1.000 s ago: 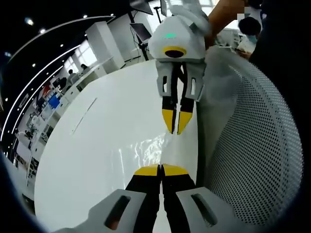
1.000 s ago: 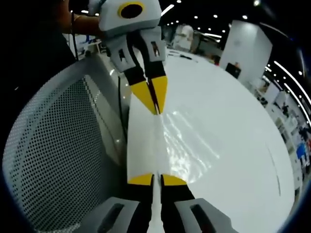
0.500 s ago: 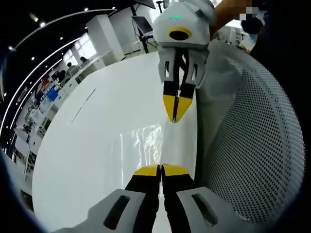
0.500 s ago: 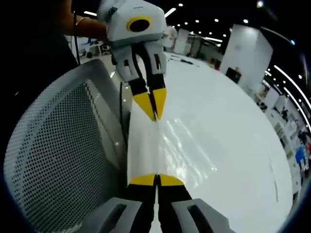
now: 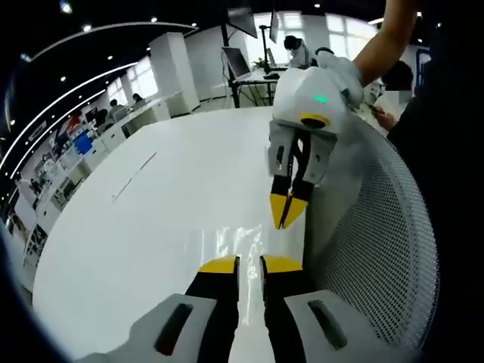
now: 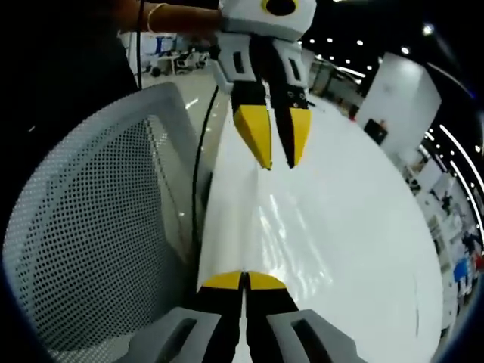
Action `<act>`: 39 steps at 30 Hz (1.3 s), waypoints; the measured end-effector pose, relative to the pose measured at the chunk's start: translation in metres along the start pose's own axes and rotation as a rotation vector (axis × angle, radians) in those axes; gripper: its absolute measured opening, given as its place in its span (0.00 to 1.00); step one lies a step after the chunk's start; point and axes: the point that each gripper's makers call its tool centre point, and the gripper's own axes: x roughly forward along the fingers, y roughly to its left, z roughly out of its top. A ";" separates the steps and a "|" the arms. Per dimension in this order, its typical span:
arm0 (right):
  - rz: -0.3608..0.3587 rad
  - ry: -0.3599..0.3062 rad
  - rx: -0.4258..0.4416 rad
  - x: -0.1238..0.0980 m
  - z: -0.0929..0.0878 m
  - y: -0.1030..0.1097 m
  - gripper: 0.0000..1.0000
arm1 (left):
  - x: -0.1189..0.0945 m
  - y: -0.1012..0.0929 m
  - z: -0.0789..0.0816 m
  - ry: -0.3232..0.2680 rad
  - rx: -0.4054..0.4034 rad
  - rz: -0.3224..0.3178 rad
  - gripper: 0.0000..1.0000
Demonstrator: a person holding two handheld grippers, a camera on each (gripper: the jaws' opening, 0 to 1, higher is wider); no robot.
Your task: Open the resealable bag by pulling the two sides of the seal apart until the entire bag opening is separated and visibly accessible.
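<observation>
Left claw [image 5: 249, 263] has parted narrowly since the earlier frame, apparently freeing its seal lip | resealable bag [image 5: 240, 240], clear film, lies flat near the worktop [image 5: 151, 227] edge, long axis running claw to claw | right claw [image 5: 286, 215] pinched shut, seemingly anchoring the opposite lip.

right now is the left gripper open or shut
Open. The left gripper shows a clear gap between its two yellow tips in its own view, and in the right gripper view those tips also stand apart.
</observation>
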 end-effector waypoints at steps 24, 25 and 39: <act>0.010 0.009 -0.104 -0.001 0.008 0.003 0.00 | 0.051 -0.019 -0.001 0.154 0.035 -0.116 0.13; 0.012 0.003 -0.104 -0.001 0.009 0.004 0.00 | 0.053 -0.018 -0.004 0.159 0.049 -0.109 0.12; -0.005 -0.013 -0.138 -0.002 0.017 0.005 0.00 | 0.052 -0.034 -0.024 0.253 0.028 -0.209 0.00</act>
